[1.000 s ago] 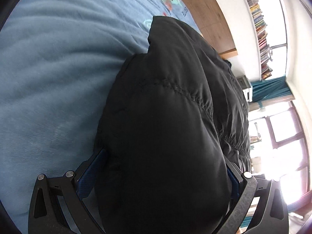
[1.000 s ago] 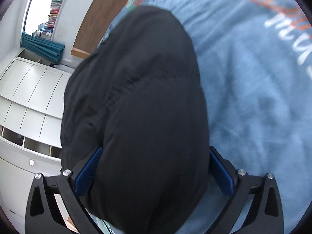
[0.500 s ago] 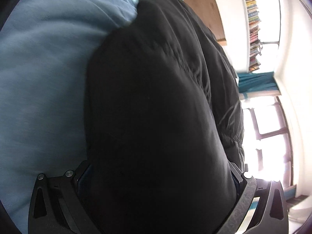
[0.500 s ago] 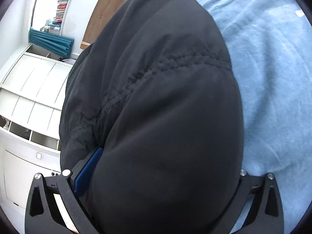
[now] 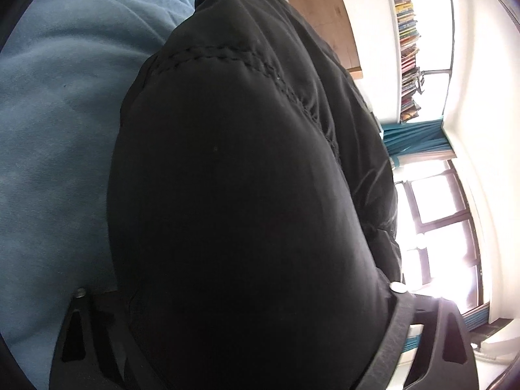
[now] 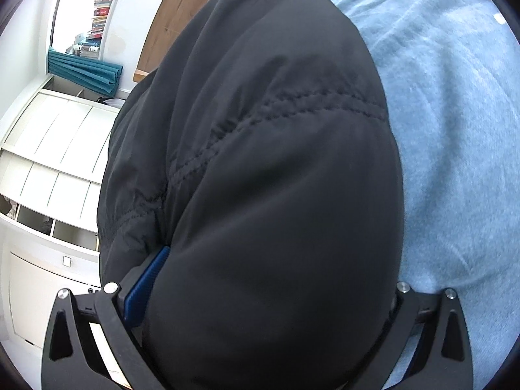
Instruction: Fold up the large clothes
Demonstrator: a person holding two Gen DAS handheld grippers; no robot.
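Note:
A black padded jacket (image 5: 247, 195) with a stitched seam fills the middle of the left wrist view and lies over a light blue bedspread (image 5: 55, 130). My left gripper (image 5: 247, 341) is shut on a thick fold of the jacket; the cloth hides its fingertips. The same jacket (image 6: 266, 195) fills the right wrist view. My right gripper (image 6: 260, 318) is shut on another thick fold; only one blue pad (image 6: 146, 289) shows at the left.
The blue bedspread (image 6: 455, 130) lies to the right in the right wrist view. A wooden headboard (image 5: 318, 6), bookshelves (image 5: 406, 42), teal curtains (image 5: 416, 139) and a bright window stand beyond the bed. White cabinets (image 6: 48, 162) stand at the left.
Both grippers have moved on with the jacket; its bulk now fills more of each view and covers more of the fingers. The bedspread takes up less of both views.

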